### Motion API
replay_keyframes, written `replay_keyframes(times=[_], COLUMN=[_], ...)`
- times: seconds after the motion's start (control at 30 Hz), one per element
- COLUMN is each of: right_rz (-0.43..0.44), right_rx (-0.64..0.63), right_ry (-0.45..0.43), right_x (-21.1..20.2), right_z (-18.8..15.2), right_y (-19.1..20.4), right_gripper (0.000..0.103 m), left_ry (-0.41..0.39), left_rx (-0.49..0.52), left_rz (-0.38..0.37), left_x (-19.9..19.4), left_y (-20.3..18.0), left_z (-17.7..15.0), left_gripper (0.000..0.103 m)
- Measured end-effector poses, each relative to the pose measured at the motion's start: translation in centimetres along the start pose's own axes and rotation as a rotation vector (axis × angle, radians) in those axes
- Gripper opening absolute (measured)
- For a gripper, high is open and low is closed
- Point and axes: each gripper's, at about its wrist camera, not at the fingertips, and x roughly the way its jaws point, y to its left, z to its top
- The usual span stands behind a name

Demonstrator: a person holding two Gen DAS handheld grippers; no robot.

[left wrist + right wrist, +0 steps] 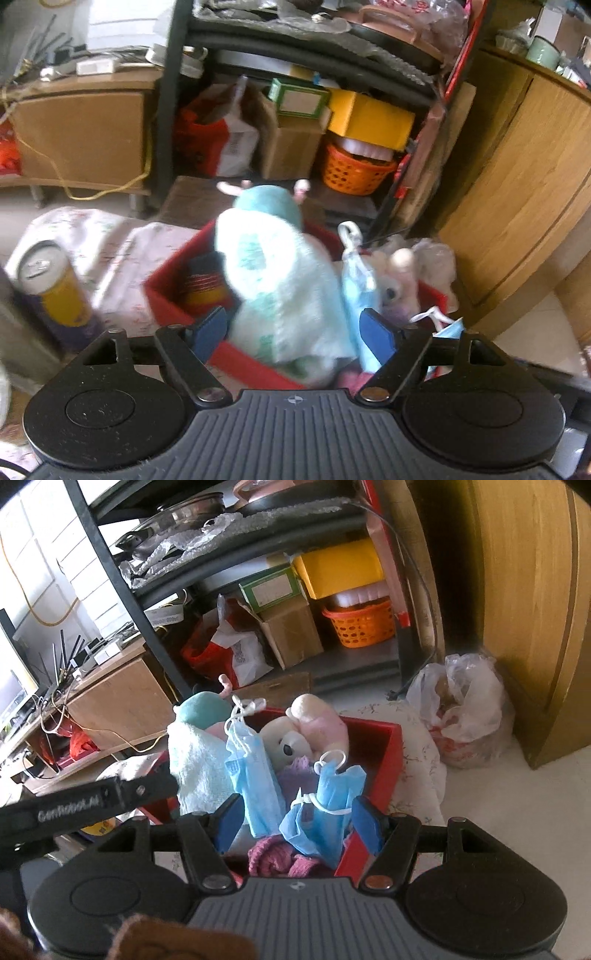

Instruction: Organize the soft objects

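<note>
**Both grippers over red box**

Left gripper (293, 330): jaws spread wide, white-green towel (280, 291) between the pads, grip unclear. Right gripper (295, 821): jaws spread, crumpled blue masks (321, 812) between, contact unclear. Red box (384, 753) holds plush toys (295, 738).

Soft items crowd the red box (384, 753); a can (55, 288) stands beside it.

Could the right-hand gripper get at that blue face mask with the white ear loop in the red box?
Probably yes. The right gripper is open, and the blue face mask sits right between its fingers at the near edge of the red box. Nothing covers it; a second mask stands just beside.
</note>
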Motion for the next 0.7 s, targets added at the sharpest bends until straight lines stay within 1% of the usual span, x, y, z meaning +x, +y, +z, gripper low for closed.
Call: replay_keyframes(times=[0.07,0.13,0.23,0.3,0.43,0.7], right_rz=[-0.008,-0.011,-0.014,-0.013,-0.017,-0.007], right_rx=[-0.011,-0.01,-0.01,-0.013,-0.029,-0.039], right_ry=[-0.001,-0.004,-0.009,-0.009,-0.028,-0.055], right_x=[-0.1,-0.4,-1.1,-1.6,-2.8,-4.6], right_z=[-0.1,-0.5,-1.1,-1.6,-2.6,-4.7], right_y=[0.3,0.5,0.8,1.0,1.7,3.3], right_gripper=[0.035,0.035,0.035,0.035,0.035,0.035], left_ry=[-0.014,-0.021,-0.016,-0.016,-0.019,-0.034], left_rx=[0.019,0.024,0.012,0.018,0.037,0.041], left_rz=[0.041,0.065,0.053,0.058,0.068,0.063], left_x=[-0.7,-1.4,-2.4,-3.0,-4.2,-6.3], left_y=[0.3,0.7,1.5,1.7,1.8,1.7], left_z=[-0.3,-0.7,-1.5,-2.1,-3.3,-5.3], left_gripper=[0.079,0.08,0.08,0.081,0.081,0.083])
